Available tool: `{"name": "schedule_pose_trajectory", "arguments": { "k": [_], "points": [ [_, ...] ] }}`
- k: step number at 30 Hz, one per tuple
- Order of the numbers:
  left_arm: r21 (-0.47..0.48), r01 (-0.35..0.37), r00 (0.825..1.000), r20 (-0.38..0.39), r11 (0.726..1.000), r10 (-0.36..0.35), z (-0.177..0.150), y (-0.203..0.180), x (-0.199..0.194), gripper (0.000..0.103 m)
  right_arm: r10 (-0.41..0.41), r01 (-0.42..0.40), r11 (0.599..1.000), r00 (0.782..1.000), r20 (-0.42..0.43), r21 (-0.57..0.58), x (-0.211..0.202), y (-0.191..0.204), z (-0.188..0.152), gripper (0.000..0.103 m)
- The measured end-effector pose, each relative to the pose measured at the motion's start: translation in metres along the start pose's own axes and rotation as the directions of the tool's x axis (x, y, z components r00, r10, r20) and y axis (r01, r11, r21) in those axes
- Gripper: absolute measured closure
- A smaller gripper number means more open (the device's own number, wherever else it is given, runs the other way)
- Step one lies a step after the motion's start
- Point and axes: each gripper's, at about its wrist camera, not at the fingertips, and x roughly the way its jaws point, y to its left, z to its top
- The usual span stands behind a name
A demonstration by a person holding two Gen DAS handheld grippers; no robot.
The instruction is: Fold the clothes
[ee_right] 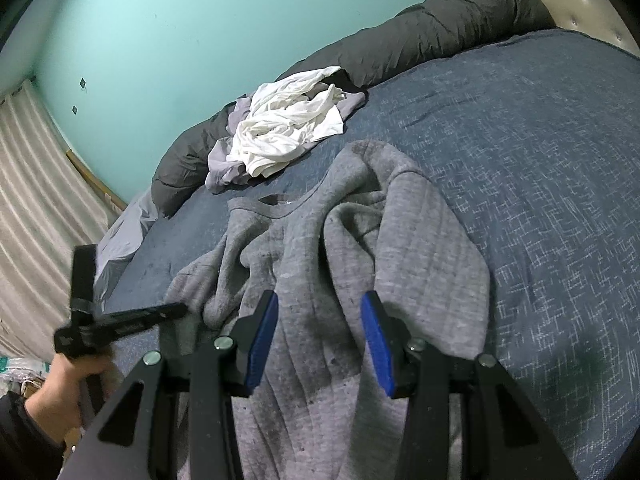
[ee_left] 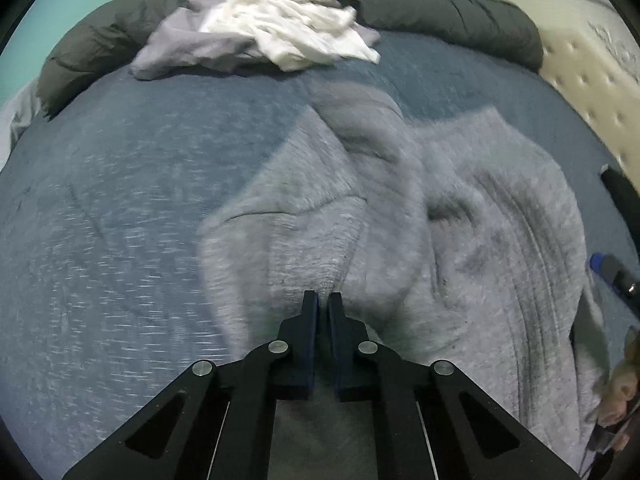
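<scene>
Grey sweatshirt (ee_right: 360,264) lies crumpled on the blue bedspread (ee_right: 540,160), both grippers over its near edge.

Left gripper (ee_left: 323,300): fingers nearly together with a thin gap; blurred frame, can't tell if fabric is pinched. Right gripper (ee_right: 319,312): jaws wide apart, blue pads (ee_right: 262,340) above the sweatshirt body, nothing held. Neckline points toward the far white garment (ee_right: 288,120) piled on a lavender one (ee_right: 224,164), against the dark rolled duvet (ee_right: 420,36).

Ahead of the fingers spreads a blue bedspread (ee_right: 520,168). Beyond it a dark rolled duvet (ee_right: 420,36) lines the teal wall (ee_right: 200,20). Off to the left hangs a striped curtain (ee_right: 36,200), with a tufted headboard (ee_left: 580,76) far right.
</scene>
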Motion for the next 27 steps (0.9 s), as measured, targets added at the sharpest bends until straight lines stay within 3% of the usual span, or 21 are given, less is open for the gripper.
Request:
{"name": "schedule_pose_trajectory", "arguments": {
  "k": [5, 11, 14, 15, 16, 17, 20, 23, 27],
  "points": [
    [-0.153, -0.033, 0.999, 0.014, 0.988, 0.035, 0.003, 0.067, -0.017, 0.098, 0.005, -0.005, 1.000, 1.000, 0.006, 0.006, -0.001, -0.001, 0.001, 0.059],
    [-0.332, -0.067, 0.997, 0.024, 0.941, 0.080, 0.007, 0.148, -0.038, 0.097, 0.004, -0.004, 1.000, 1.000, 0.007, 0.008, -0.001, 0.001, 0.000, 0.059],
    [-0.337, -0.042, 0.999, 0.018, 0.941, 0.051, -0.002, 0.144, -0.041, 0.093, 0.005, -0.005, 1.000, 1.000, 0.009, 0.002, -0.001, 0.002, 0.000, 0.059],
    [-0.339, -0.033, 0.999, 0.016, 0.940, 0.041, -0.005, 0.143, -0.043, 0.087, 0.004, -0.004, 1.000, 1.000, 0.009, 0.001, 0.000, 0.003, 0.000, 0.059],
    [-0.340, -0.025, 0.999, 0.015, 0.940, 0.032, -0.008, 0.141, -0.044, 0.071, 0.005, -0.005, 1.000, 1.000, 0.008, 0.001, 0.000, 0.003, 0.000, 0.059],
    [-0.342, -0.016, 1.000, 0.013, 0.940, 0.022, -0.011, 0.140, -0.045, 0.061, 0.006, -0.006, 1.000, 1.000, 0.007, 0.000, 0.001, 0.004, -0.001, 0.059],
    [-0.347, 0.009, 1.000, 0.007, 0.938, -0.007, -0.019, 0.136, -0.049, 0.057, 0.007, -0.007, 1.000, 1.000, 0.005, -0.005, 0.002, 0.005, -0.001, 0.059],
    [-0.344, 0.046, 0.999, 0.000, 0.938, -0.049, -0.032, 0.118, -0.053, 0.036, 0.012, -0.012, 1.000, 1.000, 0.007, -0.005, 0.001, 0.006, -0.001, 0.059],
    [-0.336, 0.041, 0.998, -0.038, 0.941, -0.058, -0.045, 0.098, -0.049, 0.036, 0.013, -0.013, 1.000, 1.000, 0.009, -0.005, 0.000, 0.007, -0.001, 0.059]
  ]
}}
